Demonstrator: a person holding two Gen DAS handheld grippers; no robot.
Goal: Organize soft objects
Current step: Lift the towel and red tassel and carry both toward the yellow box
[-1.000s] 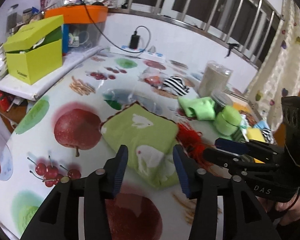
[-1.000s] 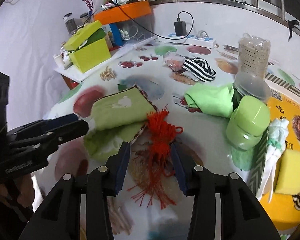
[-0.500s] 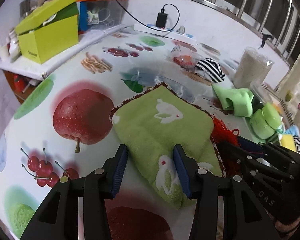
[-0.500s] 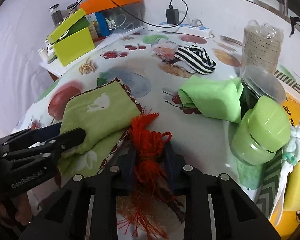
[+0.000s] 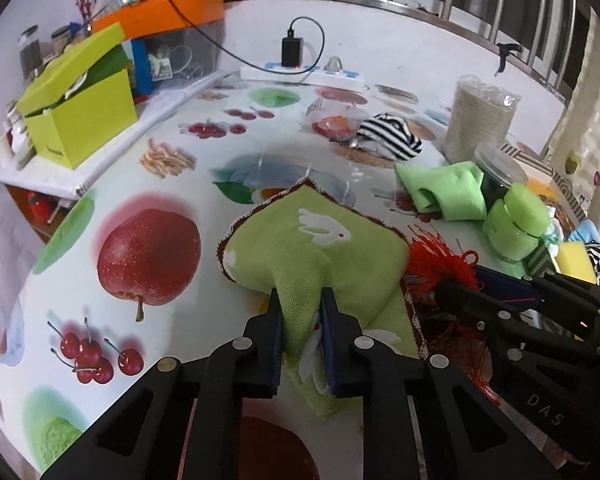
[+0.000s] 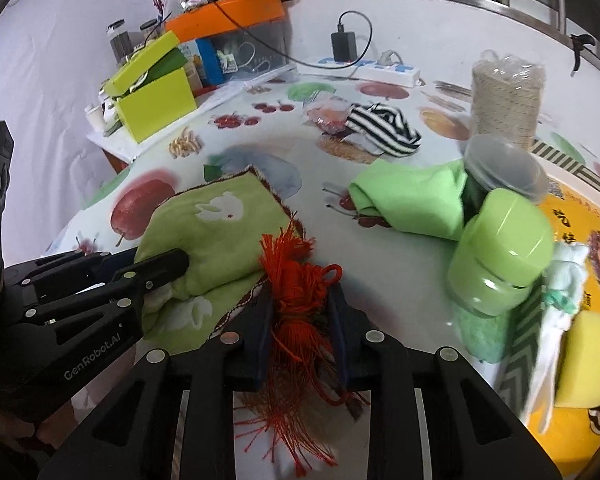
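A green towel with white rabbits (image 5: 320, 248) lies folded on the fruit-print tablecloth; it also shows in the right wrist view (image 6: 216, 236). My left gripper (image 5: 300, 312) is shut on a raised fold of this towel. A red tassel (image 6: 296, 284) lies beside the towel's right edge, and it shows in the left wrist view (image 5: 440, 256) too. My right gripper (image 6: 300, 312) is shut on the tassel's bundled middle. A folded light green cloth (image 6: 408, 200) and a striped black-and-white cloth (image 6: 384, 128) lie farther back.
Two green jars (image 6: 500, 256) and a tall wrapped roll (image 6: 504, 100) stand at the right. A yellow sponge (image 6: 588, 360) lies on a yellow mat at the right. A lime box (image 5: 80, 120) and an orange-lidded bin (image 5: 172, 24) stand at the far left. A power strip (image 5: 304, 74) lies by the wall.
Both grippers have closed: the left on a fold of the rabbit towel, lifting it slightly, and the right on the red tassel. Both moved forward over the table.
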